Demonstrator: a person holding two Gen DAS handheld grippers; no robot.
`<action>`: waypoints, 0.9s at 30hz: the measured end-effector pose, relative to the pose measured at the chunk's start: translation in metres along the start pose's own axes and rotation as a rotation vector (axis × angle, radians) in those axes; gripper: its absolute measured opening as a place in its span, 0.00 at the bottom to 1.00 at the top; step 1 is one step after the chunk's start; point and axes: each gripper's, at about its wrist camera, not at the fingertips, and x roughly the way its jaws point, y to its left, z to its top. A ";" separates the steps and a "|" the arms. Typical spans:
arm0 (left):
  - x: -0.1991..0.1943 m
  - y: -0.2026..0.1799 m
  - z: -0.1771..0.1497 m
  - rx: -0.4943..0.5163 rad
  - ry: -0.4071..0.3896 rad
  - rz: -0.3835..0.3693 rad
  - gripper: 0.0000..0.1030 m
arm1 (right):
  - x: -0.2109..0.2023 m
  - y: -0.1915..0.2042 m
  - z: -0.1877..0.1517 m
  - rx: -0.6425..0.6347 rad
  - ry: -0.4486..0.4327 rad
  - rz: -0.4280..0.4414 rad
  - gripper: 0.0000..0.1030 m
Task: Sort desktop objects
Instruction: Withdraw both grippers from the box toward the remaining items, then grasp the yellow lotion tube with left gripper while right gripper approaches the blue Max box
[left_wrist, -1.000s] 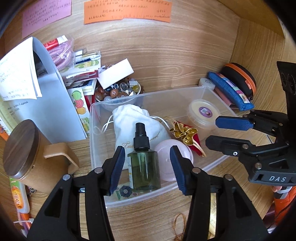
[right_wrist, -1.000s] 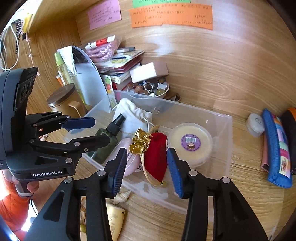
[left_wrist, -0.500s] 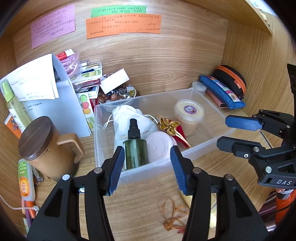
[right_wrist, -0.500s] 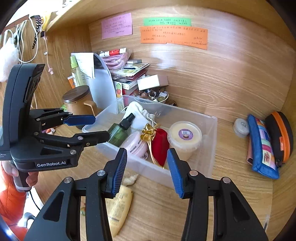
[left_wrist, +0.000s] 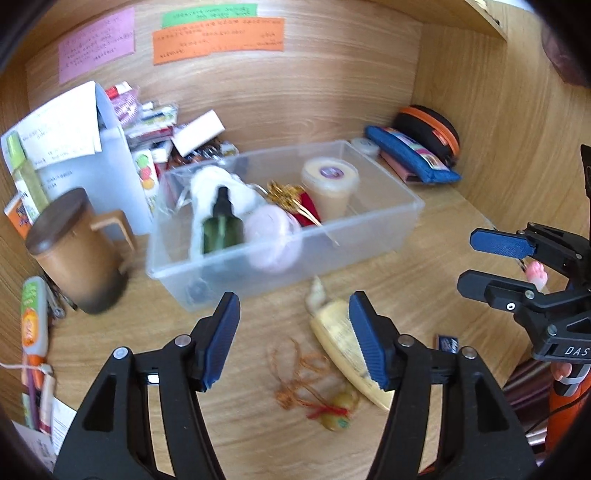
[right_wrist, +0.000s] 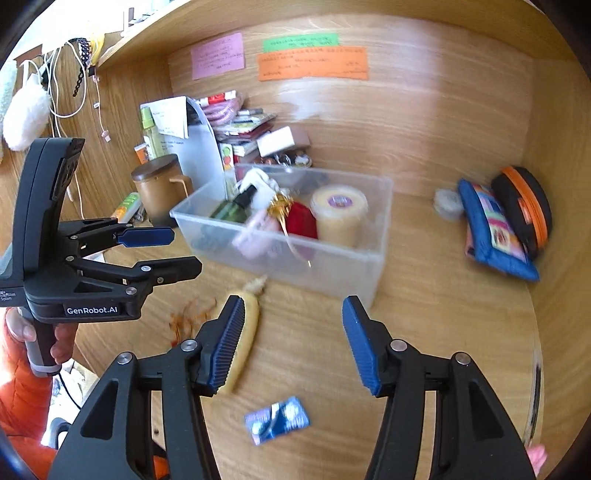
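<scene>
Holding both tools over the wooden counter, we see the left gripper and the right gripper each parted with nothing between the blue pads; both have just been widening. Nearest us lie a blue foil packet, a yellow tube and a tangled orange cord charm, all loose on the counter. The left tool's body reads "GenRobot.AI" in the right wrist view, and the right tool's reads "DAS" in the left wrist view. Beyond them sits the clear plastic bin, holding a green spray bottle, a pink jar, a red pouch with a gold bow, a cream tub and a white drawstring bag. A brown lidded mug stands left of the bin. Farthest back, the pink, green and orange notes carry writing too blurred to read.
</scene>
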 end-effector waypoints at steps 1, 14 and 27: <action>0.002 -0.003 -0.002 0.001 0.007 -0.006 0.59 | -0.002 -0.002 -0.005 0.007 0.004 -0.002 0.50; 0.025 -0.039 -0.034 0.004 0.084 -0.053 0.59 | -0.001 0.009 -0.064 -0.021 0.084 0.012 0.50; 0.043 -0.053 -0.038 -0.037 0.124 -0.079 0.59 | 0.017 0.010 -0.086 -0.088 0.135 0.026 0.50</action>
